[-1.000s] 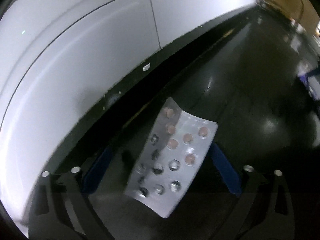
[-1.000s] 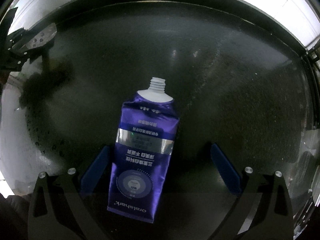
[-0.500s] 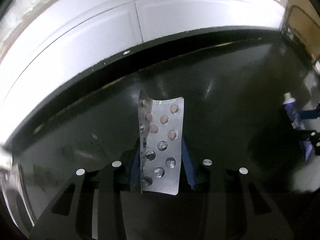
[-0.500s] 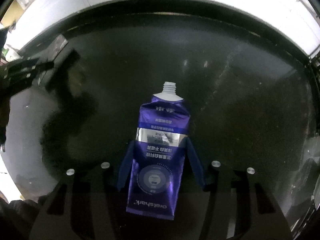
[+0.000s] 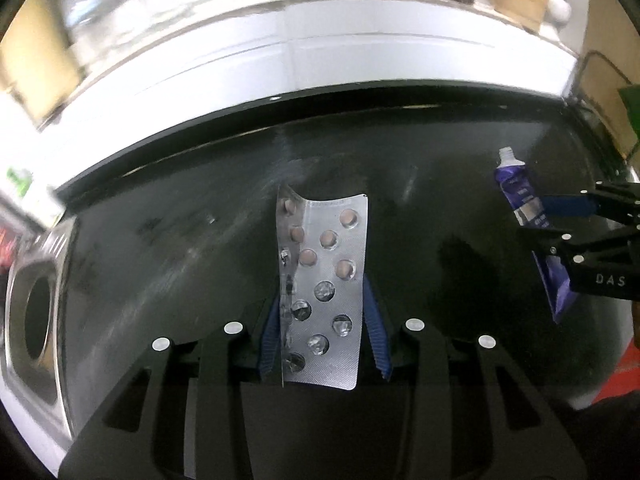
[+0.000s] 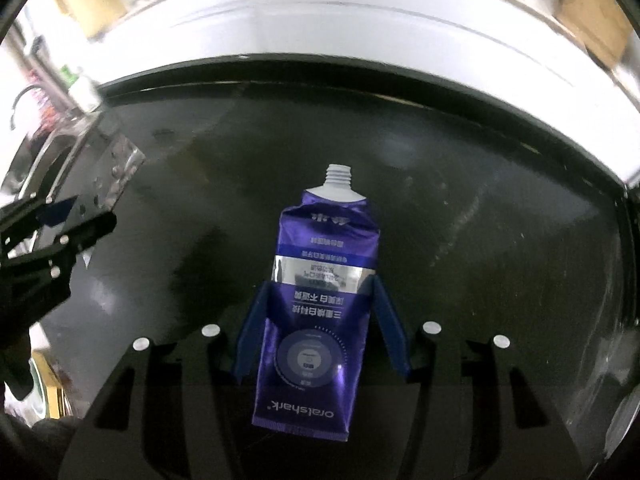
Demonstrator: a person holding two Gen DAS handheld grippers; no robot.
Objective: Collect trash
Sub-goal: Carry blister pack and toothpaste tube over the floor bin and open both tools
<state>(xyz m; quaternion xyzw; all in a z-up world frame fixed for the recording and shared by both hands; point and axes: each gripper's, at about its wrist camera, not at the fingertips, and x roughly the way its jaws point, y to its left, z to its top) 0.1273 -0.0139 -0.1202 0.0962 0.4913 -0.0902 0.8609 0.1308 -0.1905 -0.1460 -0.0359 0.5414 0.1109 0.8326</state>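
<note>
Item one, nearest in the left wrist view: left claw (image 5: 322, 330), its blue fingers closed against both long edges of a silver foil blister pack of pink tablets (image 5: 322, 292), the lower pockets burst and empty, the upper ones full; the pack stands clear of the surface, one side curled. Item two, nearest in the right wrist view: right claw (image 6: 320, 332), blue fingers clamped on the flattened body of a purple squeezed toothpaste tube with an uncapped white neck (image 6: 320, 300), neck pointing away, printed tail hanging toward the camera. Progress, as judged: both pieces of trash are picked up and held; carrying them to a bin and releasing them remains, and no bin is identifiable in either view. Beneath both: a glossy black bench (image 5: 420, 208), smeared with reflections, with no further loose litter visible on it. Far left: a metal sink with a round drain opening (image 5: 34, 312). Beyond: a white tiled wall (image 5: 320, 56), and above it blurred brown boxes and shelf clutter, too indistinct to list. Obstructions: none visible between the claws, which hang well apart.
</note>
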